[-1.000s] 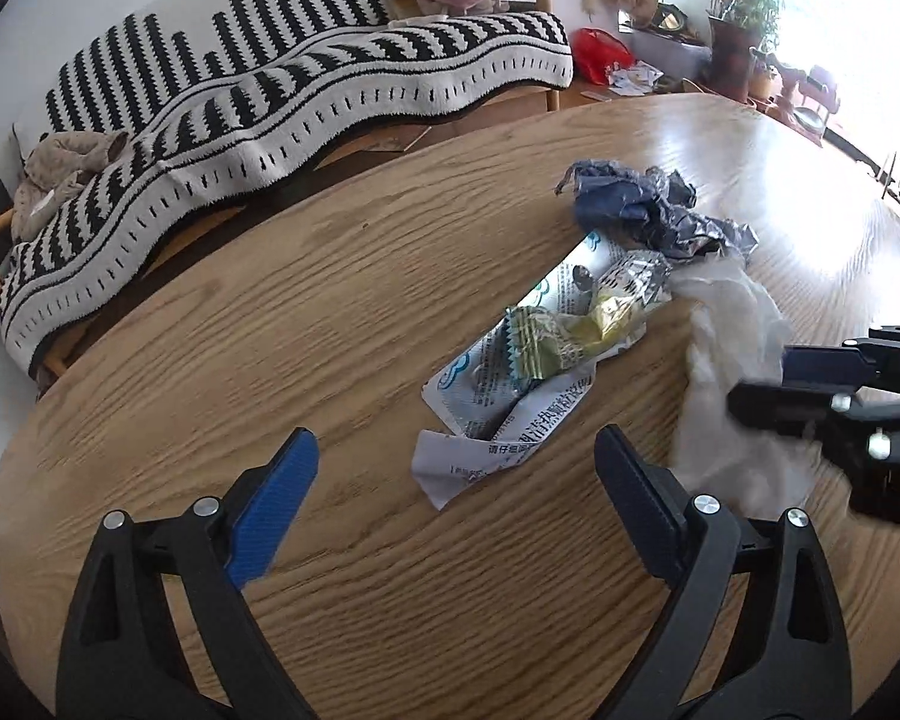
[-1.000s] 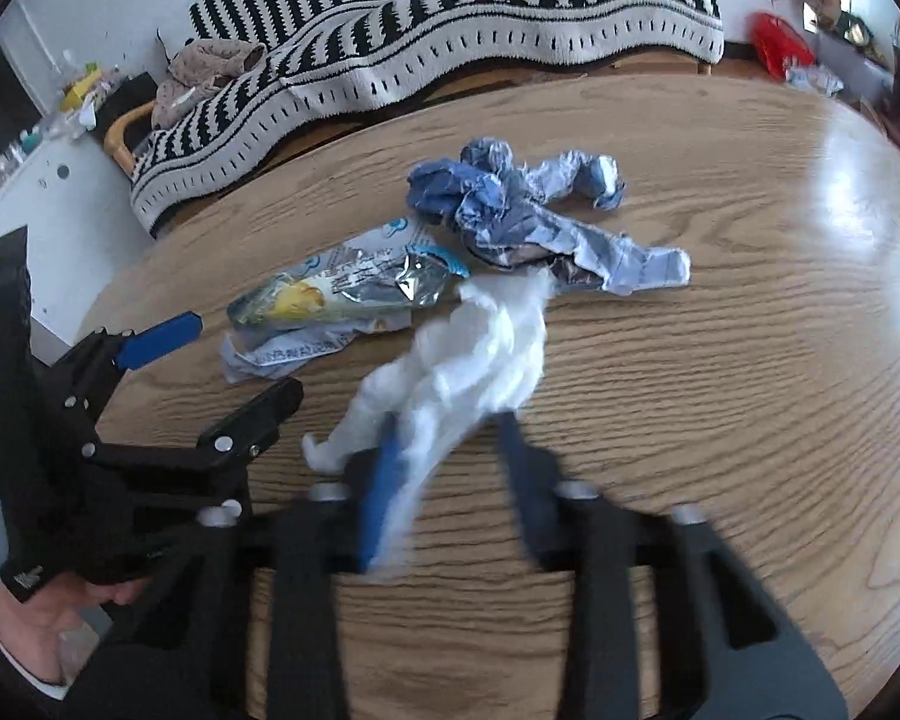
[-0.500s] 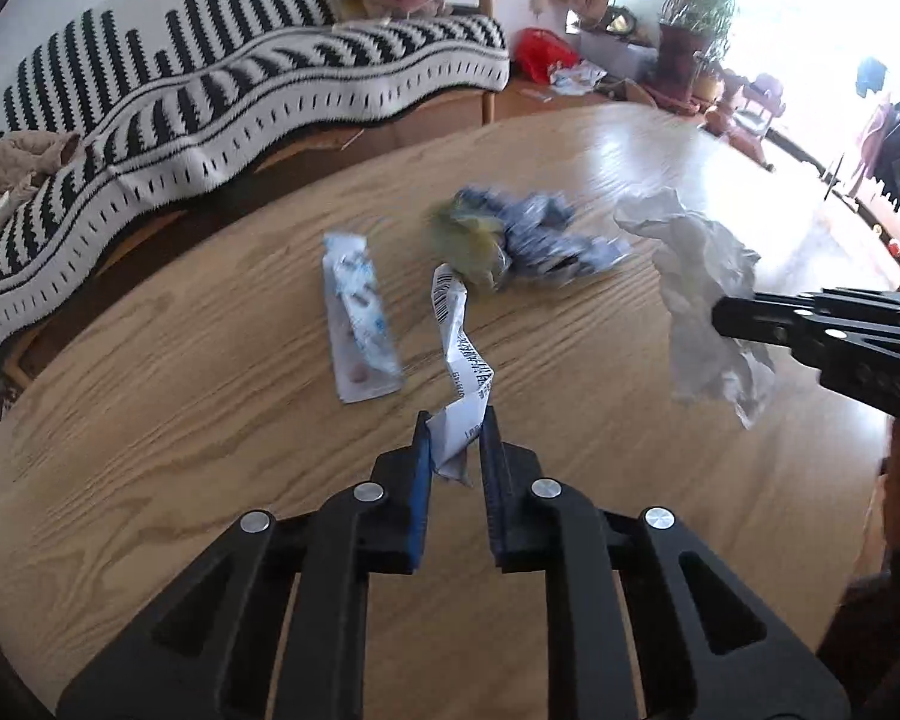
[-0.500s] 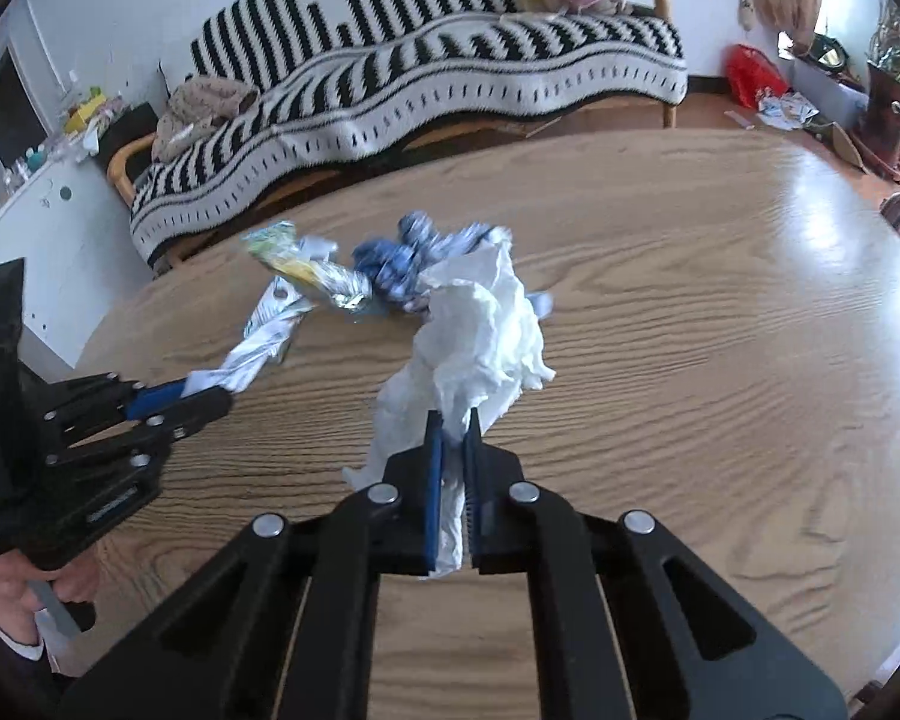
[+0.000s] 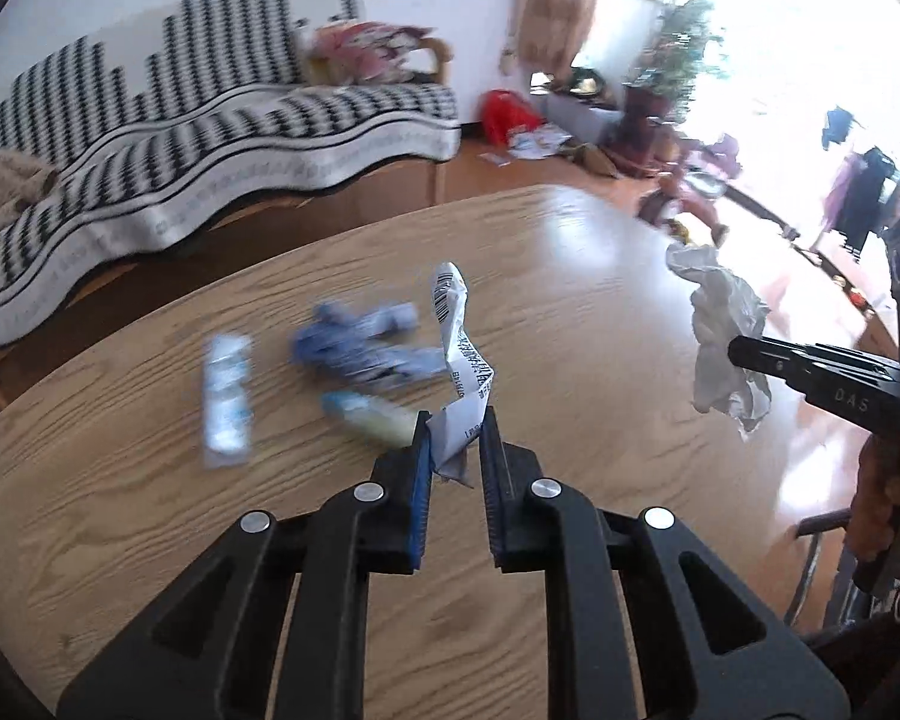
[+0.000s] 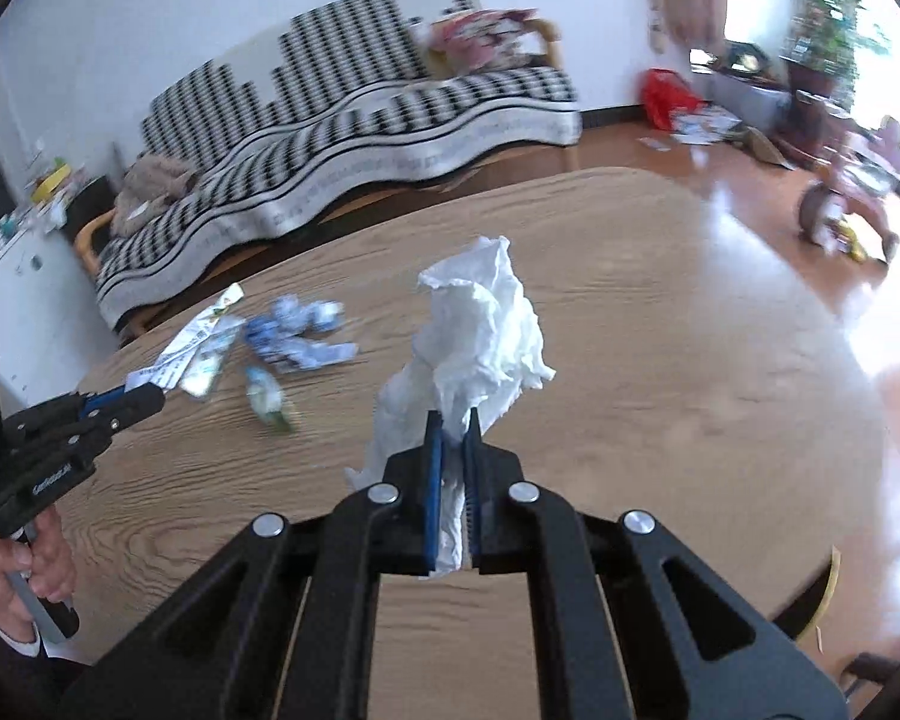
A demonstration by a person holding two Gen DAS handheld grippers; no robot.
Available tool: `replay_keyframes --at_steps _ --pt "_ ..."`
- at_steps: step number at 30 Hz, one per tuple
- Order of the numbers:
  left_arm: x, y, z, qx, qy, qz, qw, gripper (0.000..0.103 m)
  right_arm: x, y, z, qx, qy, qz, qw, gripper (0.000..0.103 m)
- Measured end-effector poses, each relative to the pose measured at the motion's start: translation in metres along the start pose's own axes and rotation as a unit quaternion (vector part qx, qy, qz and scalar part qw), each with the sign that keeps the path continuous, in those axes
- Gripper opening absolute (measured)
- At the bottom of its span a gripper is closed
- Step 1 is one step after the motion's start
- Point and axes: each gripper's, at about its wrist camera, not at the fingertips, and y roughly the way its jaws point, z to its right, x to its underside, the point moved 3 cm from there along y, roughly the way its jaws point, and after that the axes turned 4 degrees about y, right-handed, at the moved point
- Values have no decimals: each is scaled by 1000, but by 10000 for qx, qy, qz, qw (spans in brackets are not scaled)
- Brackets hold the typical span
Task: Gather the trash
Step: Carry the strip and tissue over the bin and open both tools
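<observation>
Left wrist view: we see our left gripper (image 5: 455, 426) clamped on a white printed paper strip (image 5: 459, 336) bearing a barcode; its text is too small to read. At three o'clock, our right gripper (image 6: 452, 420), marked "DAS", pinches a crumpled white tissue (image 6: 480, 324) above the wooden table (image 6: 660, 360).

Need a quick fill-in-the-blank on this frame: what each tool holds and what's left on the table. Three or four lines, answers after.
1. The right tool is shut on a crumpled ____ paper tissue.
2. The left tool grips a printed paper strip bearing a ____ near its top end.
3. The crumpled blue wrapper lies on the round ____ table.
4. Behind the table stands a sofa under a black-and-white ____ blanket.

Missing words: white; barcode; wooden; striped
</observation>
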Motion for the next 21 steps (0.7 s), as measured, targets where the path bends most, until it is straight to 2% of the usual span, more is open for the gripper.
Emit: replay_keyframes --at_steps 5,8,13,21 --pt "-14 28 87 552 321 38 9980 14 3 -39 91 484 557 201 9971 7" --pt "-14 46 150 887 681 14 9937 14 11 -60 146 767 924 295 9923 7" --pt "-1 68 252 1498 1237 -95 9809 14 38 -94 234 1149 1452 330 9822 7" --pt "31 101 359 2046 1690 -403 9633 14 86 -120 328 1343 2024 154 9699 7"
